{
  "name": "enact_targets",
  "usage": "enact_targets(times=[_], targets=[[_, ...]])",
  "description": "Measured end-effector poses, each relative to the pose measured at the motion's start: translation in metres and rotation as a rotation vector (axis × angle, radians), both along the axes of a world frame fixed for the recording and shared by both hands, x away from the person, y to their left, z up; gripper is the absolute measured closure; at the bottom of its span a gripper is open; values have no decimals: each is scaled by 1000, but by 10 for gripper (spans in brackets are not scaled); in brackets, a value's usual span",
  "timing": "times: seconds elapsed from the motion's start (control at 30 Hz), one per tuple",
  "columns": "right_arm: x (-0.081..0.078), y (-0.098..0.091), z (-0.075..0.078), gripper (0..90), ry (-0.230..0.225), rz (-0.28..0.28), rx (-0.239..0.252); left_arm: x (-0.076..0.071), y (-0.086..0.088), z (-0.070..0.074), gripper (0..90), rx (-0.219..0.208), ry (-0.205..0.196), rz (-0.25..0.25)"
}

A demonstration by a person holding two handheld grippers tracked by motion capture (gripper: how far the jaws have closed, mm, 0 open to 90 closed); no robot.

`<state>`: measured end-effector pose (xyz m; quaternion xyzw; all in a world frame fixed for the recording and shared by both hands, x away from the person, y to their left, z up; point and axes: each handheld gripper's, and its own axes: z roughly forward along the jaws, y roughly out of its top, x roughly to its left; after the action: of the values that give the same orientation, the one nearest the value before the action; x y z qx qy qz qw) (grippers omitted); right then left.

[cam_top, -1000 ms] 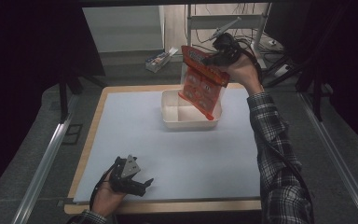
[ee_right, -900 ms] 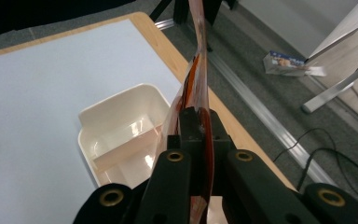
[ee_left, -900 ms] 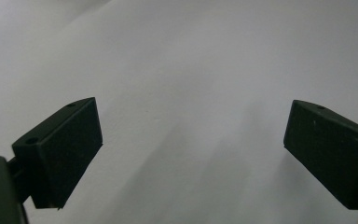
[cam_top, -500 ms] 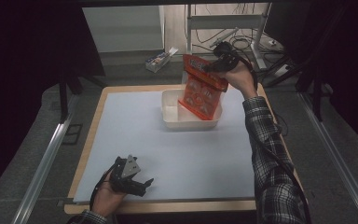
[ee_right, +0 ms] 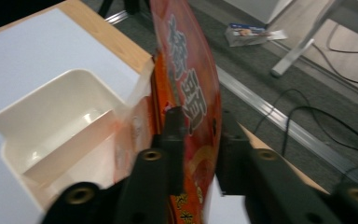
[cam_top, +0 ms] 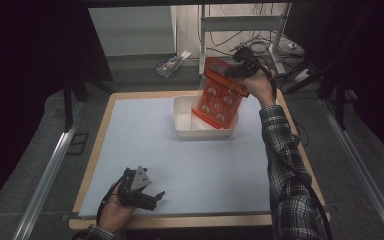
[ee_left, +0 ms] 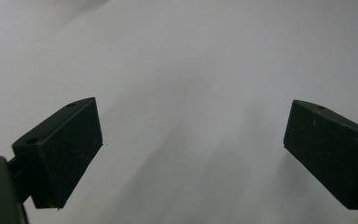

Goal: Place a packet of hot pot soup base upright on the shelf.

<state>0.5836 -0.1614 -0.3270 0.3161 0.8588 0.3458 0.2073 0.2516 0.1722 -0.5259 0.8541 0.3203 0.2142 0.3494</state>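
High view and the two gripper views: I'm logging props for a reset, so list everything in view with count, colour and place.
Snack packet: one, orange-red, standing tilted with its lower end in the tub, top between the right tool's jaws.
Tub: one, white, far middle of the mat.
Mat: one, pale grey-white, covering the table.
Table: one, light wood edge.
Small box: one, pale with print, on the floor beyond the table.
Cables: several, dark, on the floor beyond the table.
Left tool: one, black, near left of the mat, jaws wide apart.
Right tool: one, black, jaws just been opening, packet between them.
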Motion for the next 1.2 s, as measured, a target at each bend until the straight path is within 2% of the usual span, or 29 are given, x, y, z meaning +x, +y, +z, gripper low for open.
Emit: enact_targets(times=[0.17,0.33,0.43,0.73,0.8,0.9,1.2], targets=[[2,-1,-5,457,-28,-23,-22,0,0,0,43,0,1,0],[4,1,-8,252,-39,-38,-15,0,0,0,43,-1,2,2],[4,0,-8,186,-58,-54,-18,0,0,0,42,-2,2,1],[1,-6,2,94,-59,-45,17,0,0,0,43,4,-2,-1],[0,-8,5,77,-52,-44,32,-1,0,1,44,3,-13,-4],[-3,-12,7,64,-44,-41,52,-2,-1,3,44,-4,-26,-12],[-15,-20,17,38,-47,-30,98,-2,-1,4,40,-21,-19,-14]])
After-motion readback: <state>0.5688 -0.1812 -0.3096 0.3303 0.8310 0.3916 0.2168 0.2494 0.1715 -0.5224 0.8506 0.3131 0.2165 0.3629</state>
